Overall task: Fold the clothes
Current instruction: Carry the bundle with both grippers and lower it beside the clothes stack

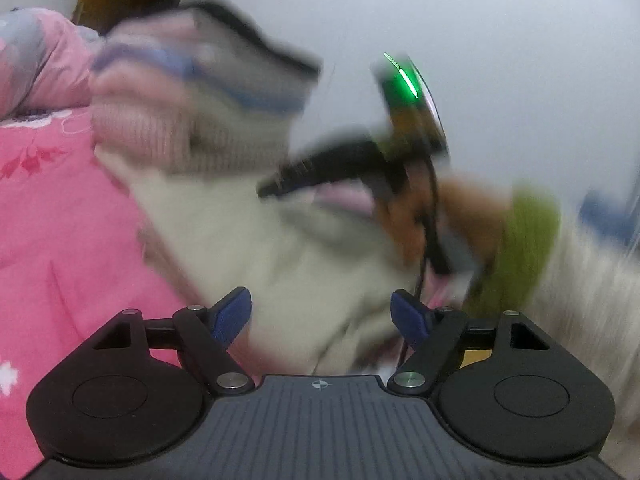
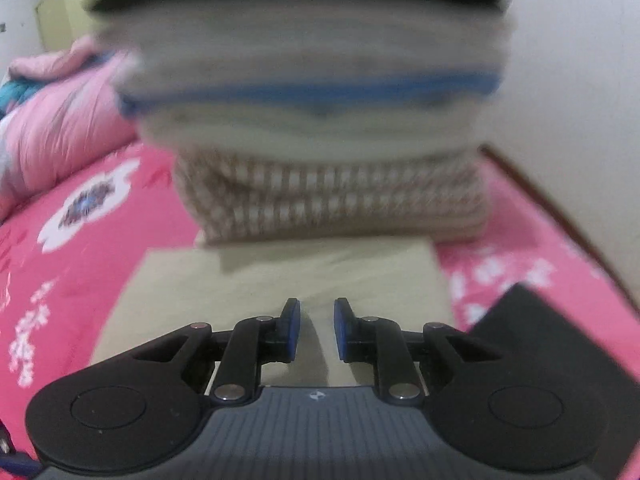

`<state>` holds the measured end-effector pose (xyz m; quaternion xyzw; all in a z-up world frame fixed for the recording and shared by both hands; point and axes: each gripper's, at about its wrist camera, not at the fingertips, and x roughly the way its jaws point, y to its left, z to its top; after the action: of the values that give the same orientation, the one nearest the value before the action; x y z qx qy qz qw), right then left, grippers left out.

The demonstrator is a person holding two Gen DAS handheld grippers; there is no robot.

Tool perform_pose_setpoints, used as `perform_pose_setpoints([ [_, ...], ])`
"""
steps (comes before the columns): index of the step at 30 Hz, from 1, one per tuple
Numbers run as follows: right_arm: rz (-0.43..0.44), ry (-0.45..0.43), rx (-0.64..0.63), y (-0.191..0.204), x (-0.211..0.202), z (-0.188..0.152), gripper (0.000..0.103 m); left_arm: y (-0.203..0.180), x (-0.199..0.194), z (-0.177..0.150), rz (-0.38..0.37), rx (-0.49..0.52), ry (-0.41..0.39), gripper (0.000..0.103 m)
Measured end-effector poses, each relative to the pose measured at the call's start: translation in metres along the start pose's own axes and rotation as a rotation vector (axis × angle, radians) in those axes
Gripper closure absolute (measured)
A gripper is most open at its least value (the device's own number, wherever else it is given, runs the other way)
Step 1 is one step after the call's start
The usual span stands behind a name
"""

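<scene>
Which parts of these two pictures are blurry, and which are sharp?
Left wrist view: the left gripper is sharp; the cream garment and the right gripper beyond are motion-smeared. Right wrist view: its own fingers are crisp; the stack of folded clothes is blurred.

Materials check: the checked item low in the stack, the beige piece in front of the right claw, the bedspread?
Checked item: looks like woven or knit fabric, matte, brown-white grid; blurred.
Beige piece: smooth soft cloth, matte, likely cotton.
Bedspread: pink printed fabric, white flowers.
</scene>
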<state>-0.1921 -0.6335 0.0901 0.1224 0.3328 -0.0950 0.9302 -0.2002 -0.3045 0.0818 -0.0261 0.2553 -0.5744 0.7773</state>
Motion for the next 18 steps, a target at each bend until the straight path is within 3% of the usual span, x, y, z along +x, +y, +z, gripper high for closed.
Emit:
perform_pose_setpoints([
  [2,0.008,-0.076,0.018,0.004,-0.035,-0.009,0.083,0.009,-0.011,0.019,-0.019,-0.020,-0.082,0.021],
  [4,0.041,-0.114,0.048,0.011,-0.062,-0.026,0.083,0.021,-0.001,0.038,0.003,-0.019,-0.086,0.020],
  [8,0.053,-0.159,0.086,0.034,-0.102,-0.077,0.083,0.050,0.062,0.052,0.078,-0.053,0.084,0.022],
  [11,0.013,-0.103,0.111,0.048,-0.101,-0.118,0.083,0.065,0.099,0.044,0.178,-0.046,0.176,0.027],
  [13,-0.009,-0.128,0.139,0.057,-0.114,-0.133,0.083,0.062,0.094,0.046,0.191,-0.048,0.160,0.025],
  [18,-0.067,-0.055,0.226,0.072,-0.149,-0.134,0.074,0.044,0.051,0.061,0.270,-0.049,0.121,0.019],
])
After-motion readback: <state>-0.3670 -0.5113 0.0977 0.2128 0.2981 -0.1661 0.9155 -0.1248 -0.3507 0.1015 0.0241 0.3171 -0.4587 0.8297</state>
